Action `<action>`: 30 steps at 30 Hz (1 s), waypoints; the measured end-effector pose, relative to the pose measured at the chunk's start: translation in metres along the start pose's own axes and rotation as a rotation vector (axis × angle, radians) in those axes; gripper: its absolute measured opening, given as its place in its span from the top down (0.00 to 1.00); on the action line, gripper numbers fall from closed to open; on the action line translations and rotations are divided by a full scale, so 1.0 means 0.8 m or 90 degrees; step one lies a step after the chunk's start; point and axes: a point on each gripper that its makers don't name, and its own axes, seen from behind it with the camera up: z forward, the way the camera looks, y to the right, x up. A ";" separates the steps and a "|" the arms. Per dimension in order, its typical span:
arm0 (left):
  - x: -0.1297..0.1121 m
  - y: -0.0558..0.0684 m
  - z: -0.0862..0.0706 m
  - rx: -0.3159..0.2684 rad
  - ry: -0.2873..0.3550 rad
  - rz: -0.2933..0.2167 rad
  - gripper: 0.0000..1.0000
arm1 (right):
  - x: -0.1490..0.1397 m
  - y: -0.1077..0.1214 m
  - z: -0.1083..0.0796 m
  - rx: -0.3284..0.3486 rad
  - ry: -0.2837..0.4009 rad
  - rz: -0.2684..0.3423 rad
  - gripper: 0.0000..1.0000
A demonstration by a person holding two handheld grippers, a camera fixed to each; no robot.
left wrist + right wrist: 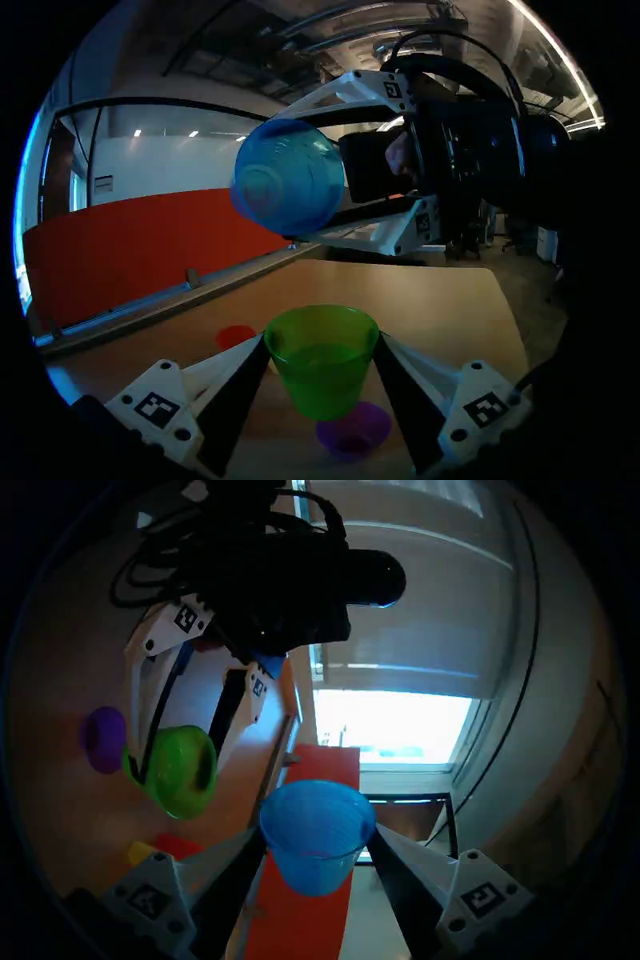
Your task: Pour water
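**Pouring from blue cup into green: apparently near the end**

With the left gripper [320, 340], gripped a green cup [322, 372] upright, low over the table [448, 304], both fingers pressed against its sides. Seemed to carry some water in it, partway up, judging by a faint level line inside.

With the right gripper [290, 178], clamped a blue cup [288, 176] from either side, raised above and beyond the green one and apart from it. Turned that blue cup onto its side, base toward the left gripper view, mouth facing away. Showed no stream of water between the two cups. Could not make out any water inside the blue cup in the right gripper view, nor rule it out.

Left a purple cup [354, 428] on the table just below the green cup, and a small red thing [234, 336] farther back, near an orange-red partition [144, 248].

Judged as late in the task, with the water apparently across already. Probably left to do: righting the blue cup, then setting both cups down on the table.
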 end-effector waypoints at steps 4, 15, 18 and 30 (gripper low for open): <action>-0.001 0.001 0.000 -0.002 -0.001 -0.001 0.13 | -0.002 0.001 0.002 -0.001 0.001 0.007 0.11; -0.004 0.000 -0.001 0.000 -0.006 -0.001 0.13 | -0.007 0.000 0.004 -0.008 0.013 0.099 0.11; -0.004 -0.001 -0.001 0.002 -0.009 0.002 0.13 | -0.010 -0.002 0.004 -0.012 0.014 0.134 0.11; 0.003 -0.008 -0.005 0.009 -0.010 0.001 0.13 | -0.020 -0.025 -0.005 -0.004 0.005 0.345 0.11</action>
